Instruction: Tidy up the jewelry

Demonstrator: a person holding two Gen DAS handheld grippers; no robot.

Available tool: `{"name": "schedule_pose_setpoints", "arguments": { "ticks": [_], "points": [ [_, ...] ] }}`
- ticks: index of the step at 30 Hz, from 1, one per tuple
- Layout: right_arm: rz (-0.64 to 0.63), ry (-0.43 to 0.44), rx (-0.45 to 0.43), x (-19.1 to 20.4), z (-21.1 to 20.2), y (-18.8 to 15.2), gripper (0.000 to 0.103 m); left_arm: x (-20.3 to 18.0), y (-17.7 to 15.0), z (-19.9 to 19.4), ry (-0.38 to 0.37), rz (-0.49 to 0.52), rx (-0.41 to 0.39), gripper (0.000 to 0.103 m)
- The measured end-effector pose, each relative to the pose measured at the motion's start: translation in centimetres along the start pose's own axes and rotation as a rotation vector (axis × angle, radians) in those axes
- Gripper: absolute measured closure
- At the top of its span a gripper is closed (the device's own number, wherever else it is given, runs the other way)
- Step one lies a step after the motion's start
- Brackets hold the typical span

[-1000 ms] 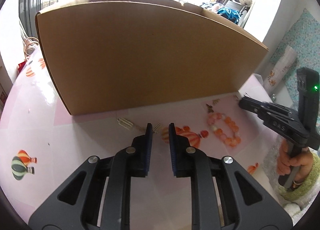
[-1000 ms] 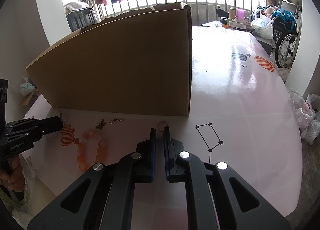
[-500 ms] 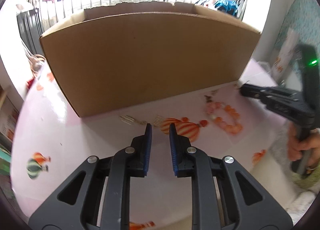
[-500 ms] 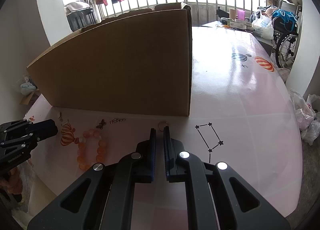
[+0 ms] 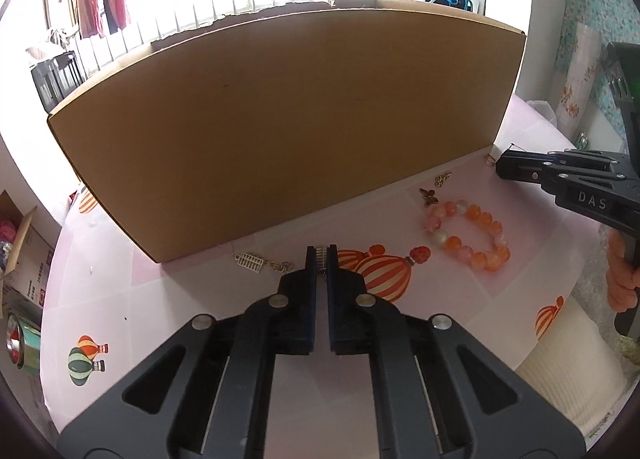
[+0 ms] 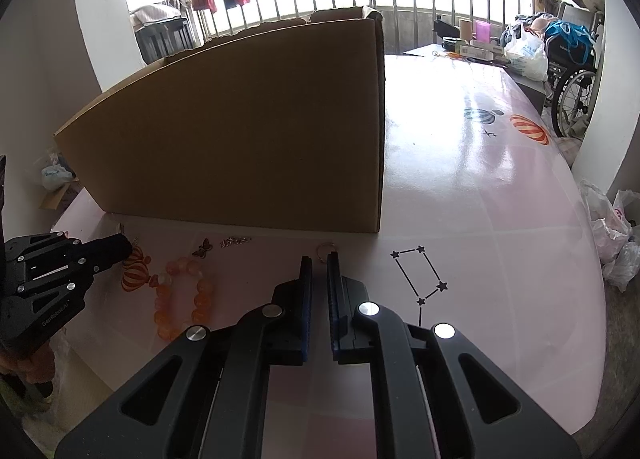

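My left gripper (image 5: 321, 257) is closing its jaws, and a small ribbed silver charm (image 5: 321, 254) is pinched between the pad tips, down at the tabletop in front of the tall cardboard box (image 5: 280, 119). Left of it lies an abacus-shaped charm on a short chain (image 5: 252, 261). To the right are an orange and pink bead bracelet (image 5: 466, 237), a butterfly charm (image 5: 429, 196) and a small chain piece (image 5: 443, 179). My right gripper (image 6: 319, 259) is shut with nothing in it, just short of a small ring (image 6: 325, 249). In the right wrist view the bracelet (image 6: 182, 299) lies at the left.
The cardboard box (image 6: 240, 139) walls off the table behind the jewelry. The pink tablecloth (image 6: 480, 199) carries printed balloons and stars. The table's near edge runs past a white cushion (image 5: 560, 359). A tin (image 5: 20, 343) and an open carton (image 5: 16, 251) stand beyond the left edge.
My left gripper rolled level, and its jaws went from apart to closed on the small silver charm. The right gripper has kept still and shut.
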State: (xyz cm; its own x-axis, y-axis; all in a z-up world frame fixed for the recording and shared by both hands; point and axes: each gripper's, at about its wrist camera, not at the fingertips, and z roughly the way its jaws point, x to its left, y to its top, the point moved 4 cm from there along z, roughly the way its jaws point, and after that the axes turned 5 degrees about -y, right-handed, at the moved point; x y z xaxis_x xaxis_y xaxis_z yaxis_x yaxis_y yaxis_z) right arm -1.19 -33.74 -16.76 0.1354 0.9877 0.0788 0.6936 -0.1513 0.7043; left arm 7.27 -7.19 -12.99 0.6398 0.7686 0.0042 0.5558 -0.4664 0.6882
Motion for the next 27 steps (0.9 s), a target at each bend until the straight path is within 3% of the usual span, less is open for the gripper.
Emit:
{"name": "schedule_pose_setpoints", "arguments": {
  "ticks": [12,17,18,20,27],
  "points": [
    [0.020,0.056,-0.013,-0.4,-0.5,0.1,0.094,1.6,-1.8,-2.1,-0.005,-0.095,0.000,0.103],
    [0.011,0.055,-0.025,-0.4,-1.0,0.2,0.084,2.3,-2.5,-3.2,-0.036,-0.119,-0.007,0.103],
    [0.015,0.055,-0.025,-0.5,-1.0,0.2,0.084,2.1,-2.1,-3.3,-0.038,-0.121,-0.010,0.102],
    [0.018,0.054,-0.026,-0.6,-0.9,0.2,0.083,2.3,-2.1,-3.4,-0.042,-0.124,-0.010,0.091],
    [0.025,0.053,-0.023,-0.7,-0.9,0.1,0.083,1.6,-1.5,-1.7,-0.028,-0.114,0.029,0.084]
  ]
}}
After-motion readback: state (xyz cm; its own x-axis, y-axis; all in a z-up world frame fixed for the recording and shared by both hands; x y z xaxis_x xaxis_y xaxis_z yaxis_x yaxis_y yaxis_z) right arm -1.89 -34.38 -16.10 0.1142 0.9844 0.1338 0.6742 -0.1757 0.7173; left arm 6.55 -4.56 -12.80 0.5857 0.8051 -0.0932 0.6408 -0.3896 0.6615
